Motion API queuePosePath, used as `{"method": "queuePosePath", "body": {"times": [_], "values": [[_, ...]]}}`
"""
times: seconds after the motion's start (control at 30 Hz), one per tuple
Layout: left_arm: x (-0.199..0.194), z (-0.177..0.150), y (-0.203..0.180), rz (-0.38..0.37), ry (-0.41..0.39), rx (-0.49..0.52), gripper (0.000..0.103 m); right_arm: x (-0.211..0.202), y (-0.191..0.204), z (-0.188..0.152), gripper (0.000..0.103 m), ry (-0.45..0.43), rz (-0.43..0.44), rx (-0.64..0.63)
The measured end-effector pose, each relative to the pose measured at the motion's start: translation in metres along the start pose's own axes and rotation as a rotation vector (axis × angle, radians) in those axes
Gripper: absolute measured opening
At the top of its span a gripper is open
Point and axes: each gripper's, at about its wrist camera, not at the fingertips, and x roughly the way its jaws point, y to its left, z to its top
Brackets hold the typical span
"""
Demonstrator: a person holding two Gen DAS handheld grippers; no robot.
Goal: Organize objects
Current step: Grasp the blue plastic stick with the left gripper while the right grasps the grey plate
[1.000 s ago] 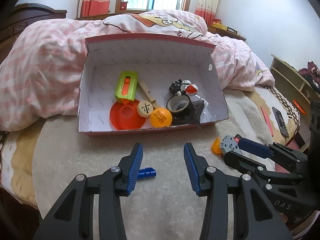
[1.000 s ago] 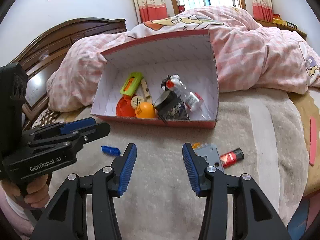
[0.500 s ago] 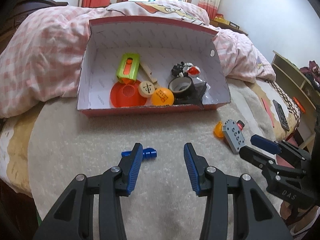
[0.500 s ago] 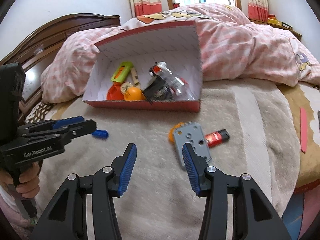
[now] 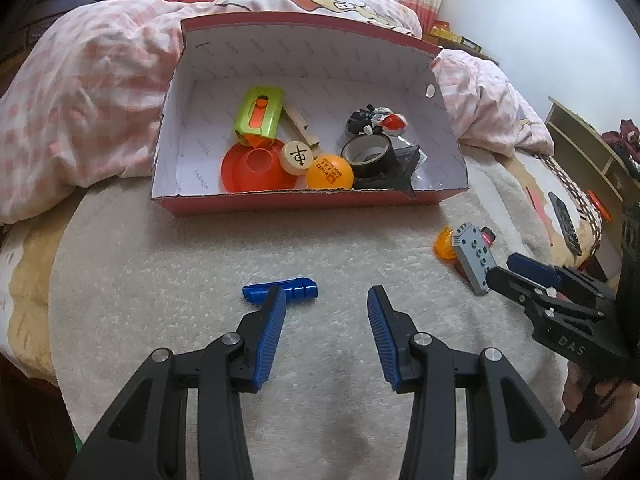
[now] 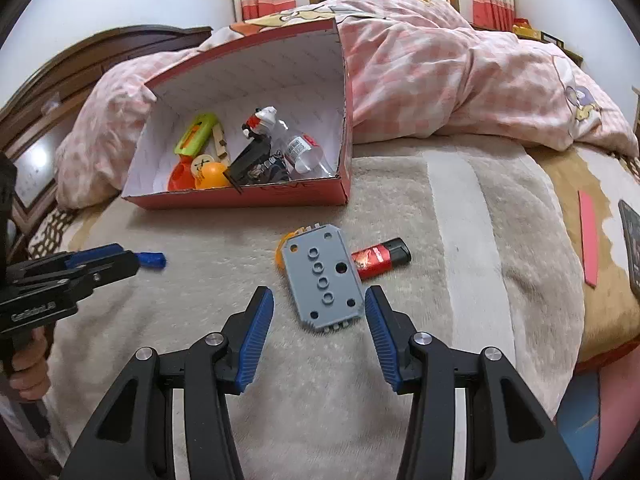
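A red box (image 5: pixel 304 200) with a white inside lies on the bed and holds several small items; it also shows in the right wrist view (image 6: pixel 248 200). A blue plastic piece (image 5: pixel 296 289) lies just ahead of the left finger of my open, empty left gripper (image 5: pixel 326 300). A grey studded plate (image 6: pixel 322 280) lies just ahead of my open, empty right gripper (image 6: pixel 318 300), partly between its fingertips. An orange piece (image 6: pixel 282 248) sticks out from under the plate. A red and black lighter (image 6: pixel 380 258) lies to the plate's right.
A pink checked duvet (image 6: pixel 460 80) is piled behind and around the box. A beige fleece blanket (image 5: pixel 200 264) covers the bed. A red strip (image 6: pixel 588 236) and a dark remote (image 5: pixel 564 224) lie at the right edge. A wooden headboard (image 6: pixel 80 64) stands on the left.
Both grippers have drawn closer to the blanket. The blue piece now sits at my left gripper's left fingertip, and the grey plate now lies at my right gripper's fingertips. Both stay open.
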Motion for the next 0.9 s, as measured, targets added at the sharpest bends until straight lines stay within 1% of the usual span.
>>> {"method": "queuePosePath", "body": {"times": [0.13, 0.27, 0.3, 0.37, 0.53, 0.73, 0.77, 0.9], "values": [[0.003, 0.000, 0.004, 0.012, 0.012, 0.000, 0.042, 0.010, 0.003, 0.005, 0.049, 0.005, -0.007, -0.029], [0.008, 0.000, 0.011, 0.029, 0.023, -0.027, 0.043, 0.019, 0.004, 0.007, 0.049, 0.012, -0.013, -0.045], [0.009, 0.000, 0.012, 0.029, 0.027, -0.035, 0.044, 0.019, 0.004, 0.007, 0.049, 0.012, -0.016, -0.049], [0.012, -0.001, 0.016, 0.034, 0.031, -0.048, 0.053, 0.019, 0.005, 0.007, 0.049, 0.007, -0.020, -0.060], [0.017, -0.003, 0.020, 0.047, 0.038, -0.069, 0.062, 0.020, 0.007, 0.006, 0.049, 0.006, -0.040, -0.085], [0.028, -0.003, 0.019, 0.033, 0.054, -0.093, 0.062, 0.020, 0.007, 0.005, 0.049, 0.004, -0.041, -0.082], [0.029, -0.003, 0.018, 0.029, 0.054, -0.095, 0.062, 0.019, 0.007, 0.005, 0.047, 0.004, -0.037, -0.076], [0.036, -0.002, 0.011, 0.063, 0.052, -0.070, 0.062, 0.017, 0.002, 0.006, 0.042, -0.005, -0.020, -0.047]]}}
